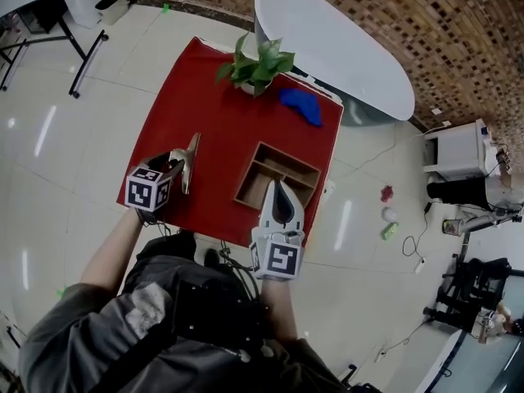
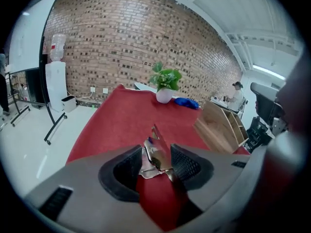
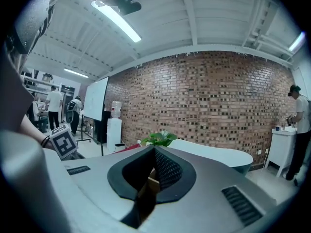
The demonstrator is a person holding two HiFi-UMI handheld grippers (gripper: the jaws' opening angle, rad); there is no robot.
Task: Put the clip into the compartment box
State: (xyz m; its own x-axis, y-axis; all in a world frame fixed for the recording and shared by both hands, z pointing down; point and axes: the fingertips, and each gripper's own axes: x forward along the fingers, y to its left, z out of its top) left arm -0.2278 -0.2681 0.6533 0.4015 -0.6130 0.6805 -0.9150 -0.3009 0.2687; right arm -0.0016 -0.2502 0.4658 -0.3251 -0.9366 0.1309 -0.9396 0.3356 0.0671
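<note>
**Bracketing a metal clip with wide jaws**

The left gripper (image 2: pixel 157 150) is angled down at the red tabletop (image 1: pixel 205 88), near its front left corner. Its jaws stand wide apart. The clip (image 2: pixel 153 160) lies on the cloth between the two ribbed pads. It sits close against the right-hand pad, and whether it touches that pad cannot be told; neither pad presses on it. One shiny leaf of the clip tilts up and away from the camera, and the rest lies low on the cloth.

The compartment box (image 1: pixel 247 178), made of bare wood with dividers, rests on the same tabletop to the right of the clip and well apart from it. The right gripper (image 3: pixel 154 152) hovers at the box's near edge. Its jaws are drawn together to a narrow slit with nothing between them.

Handling, as a judgement:
- **Character:** the clip looks like thin sheet metal, so it is probably light, stiff and hard to damage. It is also likely smooth enough to skid or swivel under the rubber pads.
- **Where to grip:** the best hold is probably across the low, broad body, with the pads on its flat faces.
- **What to avoid:** the raised leaf is likely sprung and could pivot or flick the clip out if pinched.
- **Force:** a firm, centred closure should be enough.
</note>
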